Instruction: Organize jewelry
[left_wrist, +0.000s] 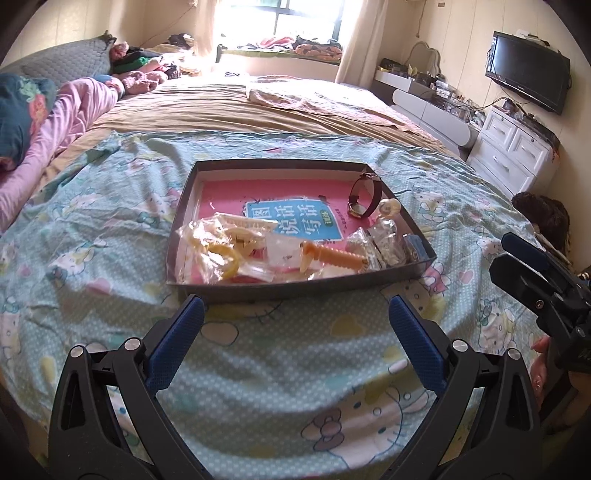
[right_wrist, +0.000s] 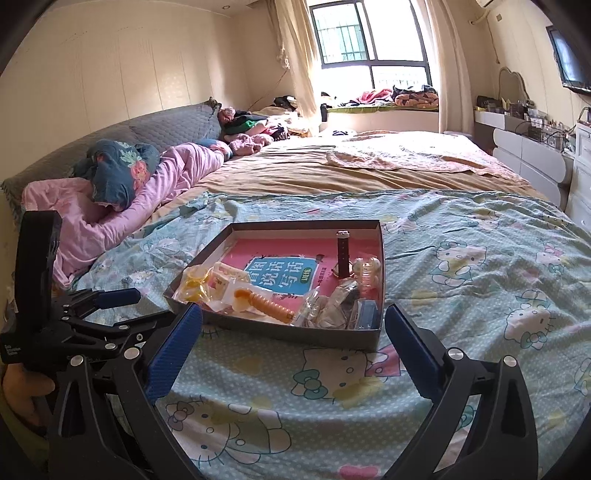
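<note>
Hovering both tools wide open, empty, short of the tray (left_wrist: 295, 286) on the bed | left tool (left_wrist: 295, 317) | right tool (right_wrist: 293, 325) | I am judging the watch (left_wrist: 364, 197) reachable first, standing clear of bagged clutter.

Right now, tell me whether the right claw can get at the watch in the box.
Probably yes. The right claw is open and empty before the box; the watch stands uncovered at the back.

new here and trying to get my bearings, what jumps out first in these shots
A shallow dark box sits on the Hello Kitty bedspread, holding a pink book, an orange ribbed piece among clear packets, and a dark-strapped watch at the far right. Both tools, left and right, hover open just short of it.
</note>
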